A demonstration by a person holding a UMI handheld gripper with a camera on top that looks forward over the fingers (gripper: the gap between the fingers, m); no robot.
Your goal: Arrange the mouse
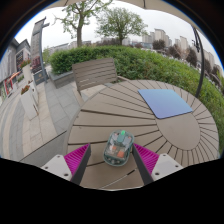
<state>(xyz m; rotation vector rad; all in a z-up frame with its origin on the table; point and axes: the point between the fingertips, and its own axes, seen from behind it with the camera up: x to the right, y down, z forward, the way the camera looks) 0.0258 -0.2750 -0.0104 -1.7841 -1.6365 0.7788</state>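
Note:
A small see-through mouse (118, 147) with greenish and red parts inside lies on the round slatted wooden table (100, 120). It sits between the two pink-padded fingers (78, 157) of my gripper (112, 160), closer to the right finger, with a clear gap on the left. The gripper is open and the mouse rests on the table by its own weight. Beyond the fingers, to the right, a blue-grey rectangular mouse pad (165, 101) lies flat on the table.
A wooden slatted chair (95, 72) stands behind the table's far edge. A green hedge (140, 62) runs behind it. Paved terrace (25, 125) lies left of the table, with buildings and trees further off.

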